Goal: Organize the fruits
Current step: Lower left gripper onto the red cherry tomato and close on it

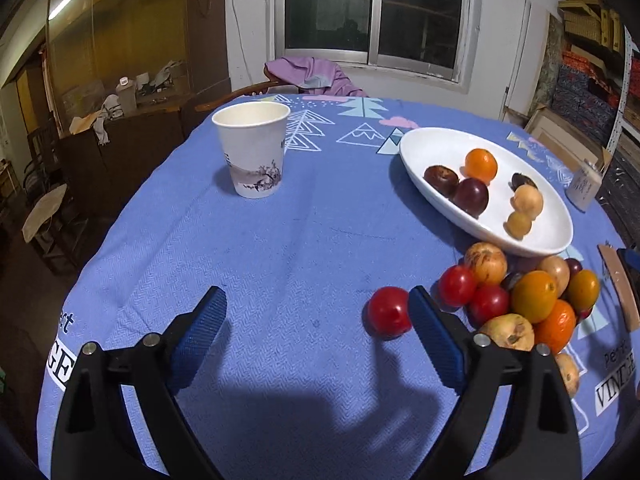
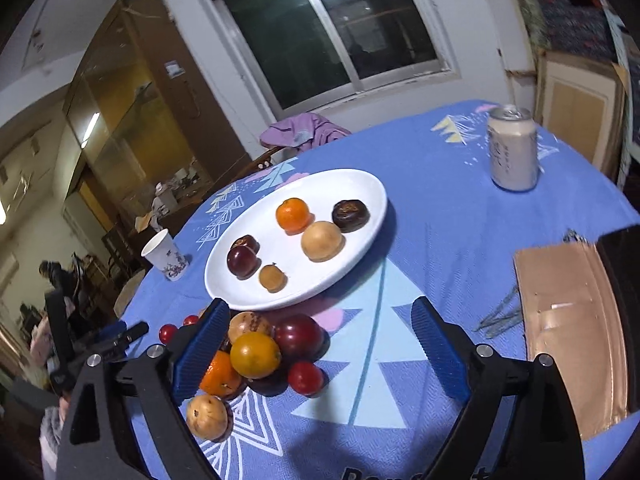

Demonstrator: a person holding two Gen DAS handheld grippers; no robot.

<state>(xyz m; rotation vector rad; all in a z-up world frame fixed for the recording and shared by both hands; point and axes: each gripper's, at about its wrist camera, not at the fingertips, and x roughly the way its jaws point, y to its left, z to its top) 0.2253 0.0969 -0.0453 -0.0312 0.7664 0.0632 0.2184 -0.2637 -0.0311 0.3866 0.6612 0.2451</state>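
A loose pile of fruit [image 1: 520, 296] lies on the blue tablecloth in front of a white oval plate [image 1: 420, 152]: oranges, red tomatoes, plums and tan fruits. The plate holds an orange [image 1: 481, 165], dark plums and small tan fruits. My left gripper [image 1: 316, 296] is open over bare cloth. A lone red tomato [image 1: 388, 312] sits just inside its right finger, not pressed. My right gripper [image 2: 320, 304] is open too. The pile [image 2: 256, 352] lies against its left finger, and a dark red plum [image 2: 298, 336] sits between the jaws. The plate [image 2: 352, 188] is just beyond.
A paper cup [image 1: 254, 148] stands at the far left of the table and a pale drink can [image 2: 512, 148] at the far right. A brown leather-like case [image 2: 572, 320] and thin metal pieces [image 2: 500, 320] lie on the right. A chair with purple cloth [image 1: 312, 74] is behind the table.
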